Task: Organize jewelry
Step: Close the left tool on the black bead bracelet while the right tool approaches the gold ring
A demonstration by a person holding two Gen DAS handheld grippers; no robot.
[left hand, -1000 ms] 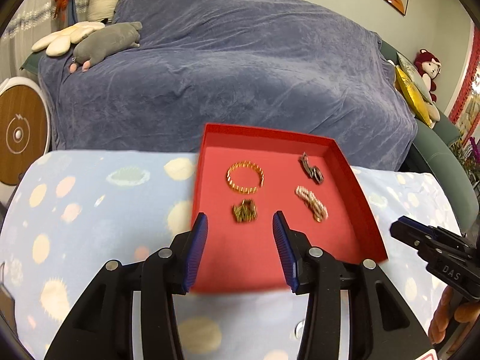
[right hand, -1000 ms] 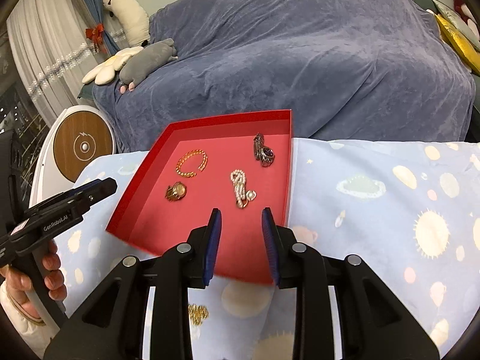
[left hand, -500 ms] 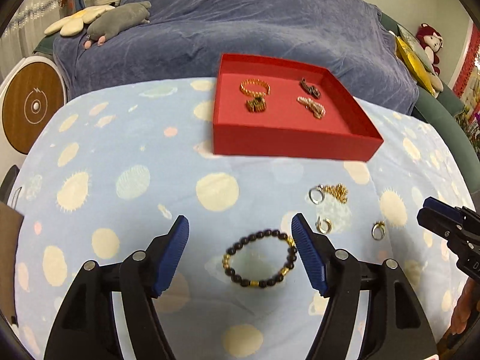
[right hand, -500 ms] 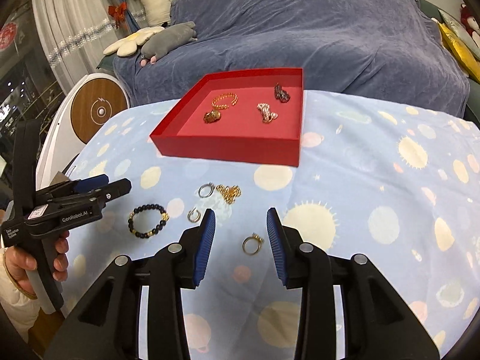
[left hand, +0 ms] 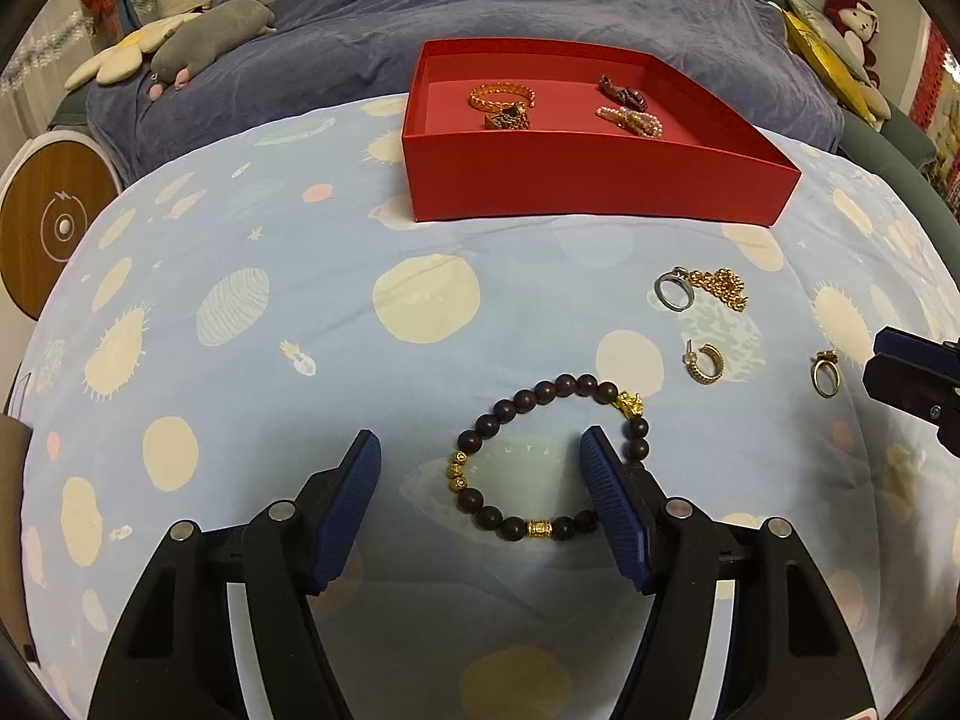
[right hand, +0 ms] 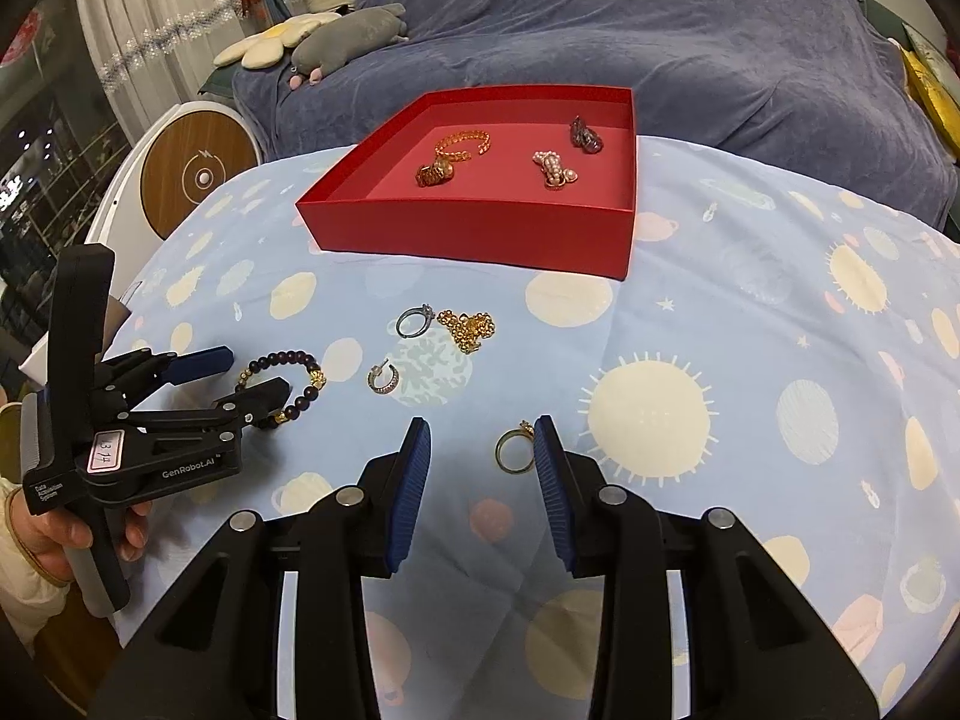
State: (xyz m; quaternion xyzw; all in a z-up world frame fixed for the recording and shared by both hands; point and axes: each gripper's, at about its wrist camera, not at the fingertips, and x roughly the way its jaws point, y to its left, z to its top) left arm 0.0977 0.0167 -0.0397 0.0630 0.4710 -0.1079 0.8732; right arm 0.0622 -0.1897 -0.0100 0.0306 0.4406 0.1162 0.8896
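"GenRobot.AI" on left hand-held gripper (right hand: 240,375)

Tray (left hand: 600,180) at table's far side, bracelet (left hand: 549,459) nearest, rings (left hand: 673,289) and chain (left hand: 723,287) between

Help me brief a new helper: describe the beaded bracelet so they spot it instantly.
Start at the red box on the blue cloth, then come toward the left gripper. The bracelet lies flat on the cloth, its right side by that gripper's right finger. It alone has dark round beads with gold spacers; its neighbours are small metal rings.
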